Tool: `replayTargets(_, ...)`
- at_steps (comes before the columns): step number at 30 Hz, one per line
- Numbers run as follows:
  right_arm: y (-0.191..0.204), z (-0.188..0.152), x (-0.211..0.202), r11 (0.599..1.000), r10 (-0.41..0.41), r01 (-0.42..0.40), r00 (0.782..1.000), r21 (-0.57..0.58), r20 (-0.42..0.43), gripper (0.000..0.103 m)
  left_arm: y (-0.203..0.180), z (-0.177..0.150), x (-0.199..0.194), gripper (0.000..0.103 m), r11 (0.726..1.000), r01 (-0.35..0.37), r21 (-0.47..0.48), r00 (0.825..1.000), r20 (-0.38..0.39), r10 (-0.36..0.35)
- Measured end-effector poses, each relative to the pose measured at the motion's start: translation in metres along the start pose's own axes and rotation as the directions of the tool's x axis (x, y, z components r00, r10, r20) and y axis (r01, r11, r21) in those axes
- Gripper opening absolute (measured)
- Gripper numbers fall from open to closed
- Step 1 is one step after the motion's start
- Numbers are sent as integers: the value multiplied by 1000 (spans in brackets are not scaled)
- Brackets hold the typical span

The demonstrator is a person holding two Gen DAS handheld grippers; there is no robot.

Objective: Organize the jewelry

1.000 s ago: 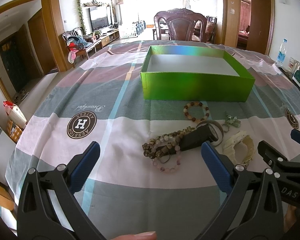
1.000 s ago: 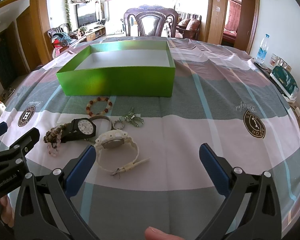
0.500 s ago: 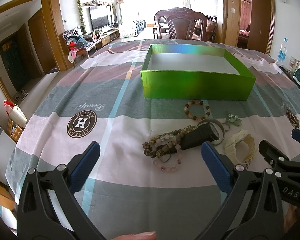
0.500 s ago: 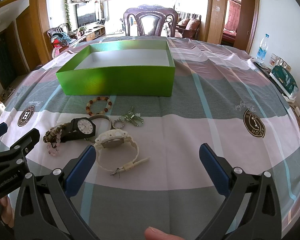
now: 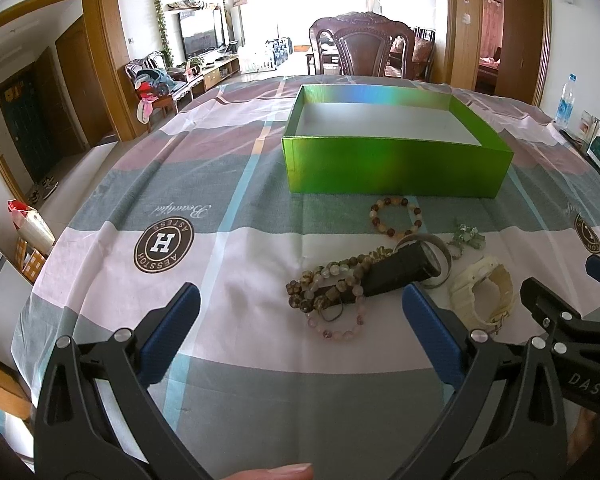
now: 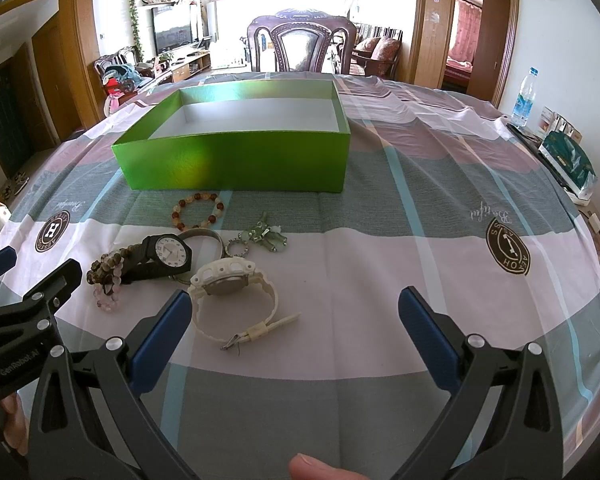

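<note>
An empty green box (image 5: 396, 168) (image 6: 236, 158) stands open on the table beyond the jewelry. In front of it lie an amber bead bracelet (image 5: 396, 216) (image 6: 198, 212), a black watch (image 5: 404, 268) (image 6: 164, 258), a silver bangle (image 6: 204, 236), dark and pink bead bracelets (image 5: 328, 296) (image 6: 106, 276), a green charm (image 6: 266, 236) and a white watch (image 5: 484, 296) (image 6: 232, 296). My left gripper (image 5: 300, 328) is open, low and just short of the bead pile. My right gripper (image 6: 296, 328) is open, its left finger beside the white watch.
The table wears a striped cloth with round logos (image 5: 164, 244). A wooden chair (image 6: 304, 44) stands at the far side. A water bottle (image 6: 524, 98) and a packaged box (image 6: 568, 160) sit at the right edge.
The left wrist view has shifted slightly; the box and jewelry sit a little lower and nearer in frame. The right gripper has barely moved. Both grippers stay open.
</note>
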State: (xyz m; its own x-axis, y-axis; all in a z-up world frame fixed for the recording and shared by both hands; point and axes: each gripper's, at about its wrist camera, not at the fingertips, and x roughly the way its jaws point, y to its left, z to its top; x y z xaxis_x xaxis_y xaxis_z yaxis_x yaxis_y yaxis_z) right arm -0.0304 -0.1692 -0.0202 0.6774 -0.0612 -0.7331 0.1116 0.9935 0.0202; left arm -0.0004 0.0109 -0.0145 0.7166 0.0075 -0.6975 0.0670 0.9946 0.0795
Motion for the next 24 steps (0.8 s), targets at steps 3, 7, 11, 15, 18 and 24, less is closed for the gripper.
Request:
replayTargets(3,0,-4,3,1000,-1,1,1000,2,-3,101,-1,1,0,100,1000,0,0,1000,0,0)
replayTargets(7,0,-6,3,1000,-1,1,1000,2,-3,101,-1,0,0,100,1000,0,0,1000,0,0)
replayTargets(11,0,-6,3,1000,-2,2,1000,2,-3,101,0,-2,1,100,1000,-1,1,1000,-1,1)
replayTargets(15,0,-5,3,1000,-1,1,1000,2,-4,101,-1,-1,1,100,1000,-1,1,1000,-2,1)
replayTargets(18,0,-6,3,1000,-1,1,1000,1,-3,101,-2,0,1,100,1000,-2,1,1000,-3,2)
replayTargets(24,0,-6,4,1000,-1,1,1000,2,-5,101,0,-2,2,100,1000,-2,2,1000,-5,2)
